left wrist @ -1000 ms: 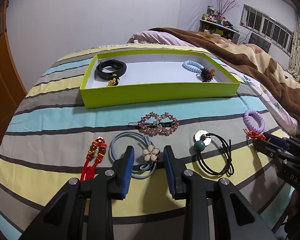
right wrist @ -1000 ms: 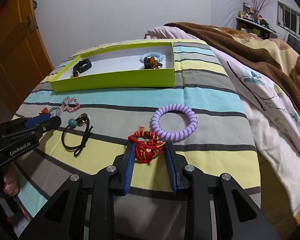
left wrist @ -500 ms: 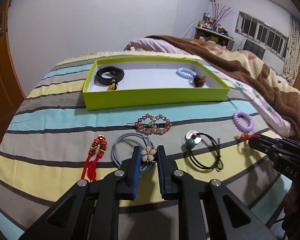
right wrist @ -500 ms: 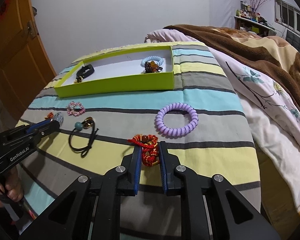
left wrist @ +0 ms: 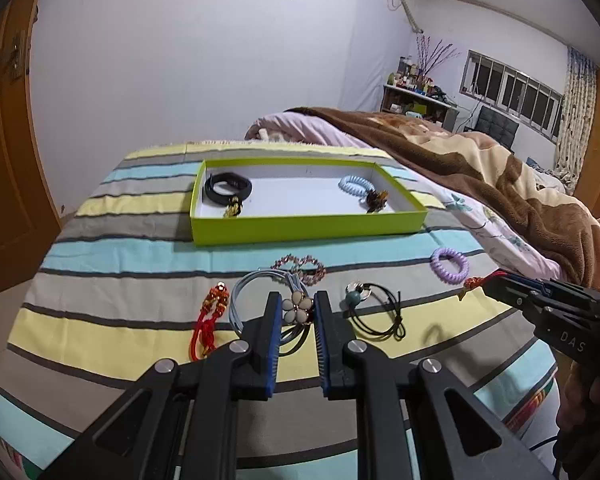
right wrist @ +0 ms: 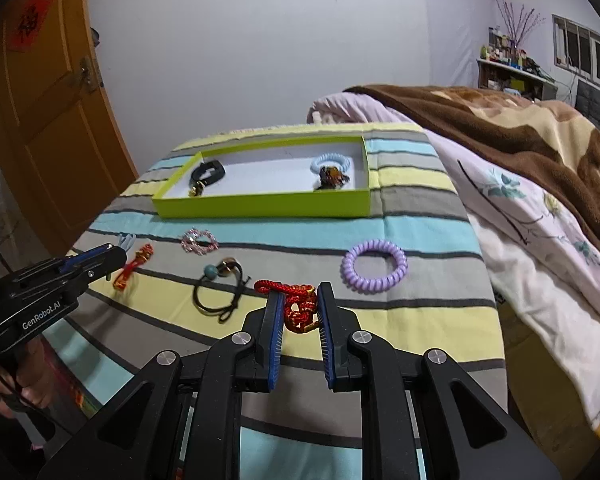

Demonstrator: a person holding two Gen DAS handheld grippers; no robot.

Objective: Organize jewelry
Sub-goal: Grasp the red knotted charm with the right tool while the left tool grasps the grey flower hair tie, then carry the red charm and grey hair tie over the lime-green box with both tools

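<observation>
Your left gripper (left wrist: 296,312) is clamped on the flower tie (left wrist: 297,309) at lower centre of its view, the blue elastic loop trailing limp; it is light and floppy, so hold it by the stiff flower. Your right gripper (right wrist: 298,312) pinches the red knot (right wrist: 296,306) at lower centre; soft cord, with a loose end dangling left. The tray (left wrist: 308,230) sits upper centre, its near wall standing between you and its floor. On the bedspread (left wrist: 120,248) lie a bead clip (left wrist: 300,270), black tie (left wrist: 374,312), purple coil (right wrist: 374,265) and red charm (left wrist: 210,320).
</observation>
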